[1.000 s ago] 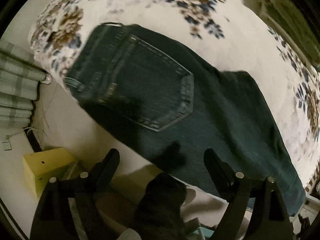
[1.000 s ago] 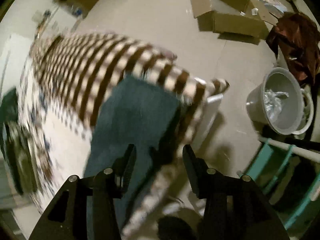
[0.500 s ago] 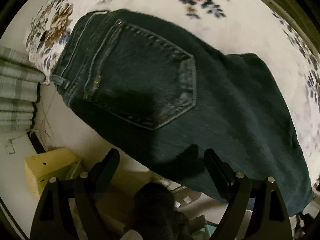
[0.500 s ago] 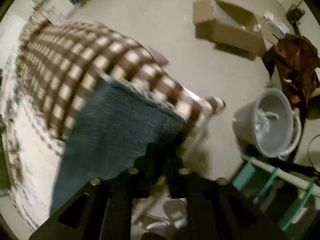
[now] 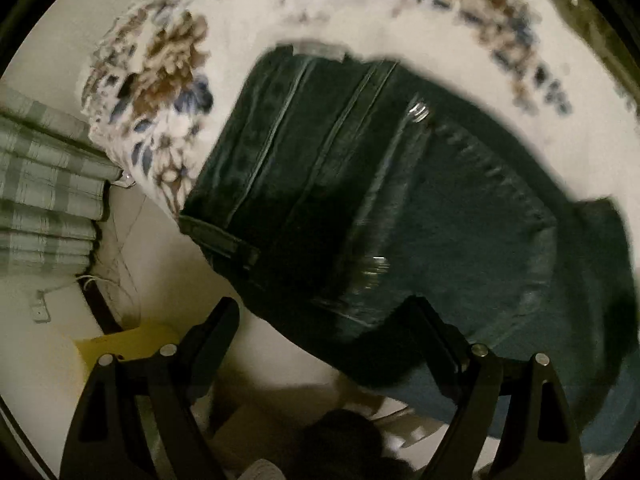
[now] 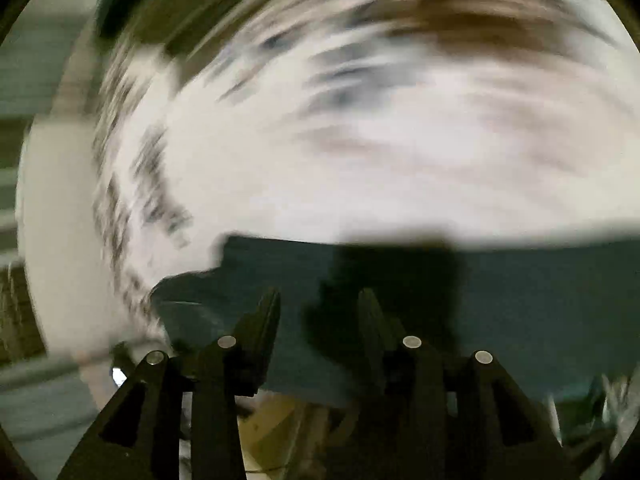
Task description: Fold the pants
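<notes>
Dark blue jeans (image 5: 400,208) lie on a white floral bedspread (image 5: 168,56), waistband toward the upper left, back pocket up. My left gripper (image 5: 324,312) is open, its fingers at the jeans' near edge by the waistband, holding nothing. In the blurred right wrist view, dark denim (image 6: 520,304) lies across the lower frame on the bedspread (image 6: 360,160). My right gripper (image 6: 318,304) is open over this denim, with the cloth lying between and behind its fingers.
A green plaid curtain (image 5: 44,184) hangs at the left beyond the bed's corner. A yellow box (image 5: 120,344) stands on the floor below the bed edge. A dark object (image 5: 340,440) lies low between the left fingers.
The left gripper moved closer to the waistband. The right gripper was shut at the leg hem half a second ago; it has swung fast over the bed and is open now.
</notes>
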The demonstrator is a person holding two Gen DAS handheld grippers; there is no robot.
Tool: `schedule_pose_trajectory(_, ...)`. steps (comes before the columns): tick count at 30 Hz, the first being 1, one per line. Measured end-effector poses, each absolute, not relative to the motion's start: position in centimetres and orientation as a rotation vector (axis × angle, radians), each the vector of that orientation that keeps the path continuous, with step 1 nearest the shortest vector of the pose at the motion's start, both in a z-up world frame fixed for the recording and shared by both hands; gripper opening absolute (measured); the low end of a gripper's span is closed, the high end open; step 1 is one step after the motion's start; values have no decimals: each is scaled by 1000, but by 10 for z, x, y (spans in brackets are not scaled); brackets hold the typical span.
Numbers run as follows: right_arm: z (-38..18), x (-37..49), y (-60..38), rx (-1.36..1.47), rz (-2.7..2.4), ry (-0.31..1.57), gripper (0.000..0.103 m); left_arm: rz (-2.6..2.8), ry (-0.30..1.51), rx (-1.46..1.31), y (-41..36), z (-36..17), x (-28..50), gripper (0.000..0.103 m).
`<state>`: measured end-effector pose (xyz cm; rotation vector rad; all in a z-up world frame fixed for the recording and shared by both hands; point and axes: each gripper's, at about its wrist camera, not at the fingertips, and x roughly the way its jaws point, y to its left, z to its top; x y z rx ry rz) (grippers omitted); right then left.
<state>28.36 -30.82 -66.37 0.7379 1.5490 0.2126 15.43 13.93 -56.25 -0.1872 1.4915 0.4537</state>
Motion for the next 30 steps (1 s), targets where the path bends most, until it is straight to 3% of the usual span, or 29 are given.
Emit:
schedule_pose_trajectory(2,-680,326,-252,638,297,1605,45,425,1500,-214,147,-569,147,100)
schedule_pose_trajectory(6,-709,361,-187,393,371,1742,46,394,1513,-255,151,-574,135,102)
schedule_pose_trajectory(8,-713,363,-175,314,358,1750,10,384,1519,-270,155,-577,132,102)
schedule_pose_trajectory(9,-713,362,-173,281,338,1736,7,380,1521,-276,154,-578,131,102)
schedule_pose_trajectory(16,-683,365,-200,344,254,1628,6,344,1528,-304,165,-587,125,102)
schedule_pose_trajectory(20,-702,367,-180,397,243,1642,9,341,1538,-255,159,-580,126,102)
schedule_pose_trajectory(21,-707,370,-179,433,265,1644,14,347,1533,-235,157,-575,126,102)
schedule_pose_trajectory(24,-692,362,-202,572,311,1579,61,337,1486,-170,144,-549,130,102)
schedule_pose_trajectory(25,-681,353,-220,621,322,1528,73,328,1465,-146,137,-540,132,102)
schedule_pose_trajectory(27,-665,335,-253,652,284,1464,83,302,1426,-98,120,-523,136,102)
schedule_pose_trajectory(30,-650,291,-314,685,187,1390,87,228,1380,-53,83,-503,142,102)
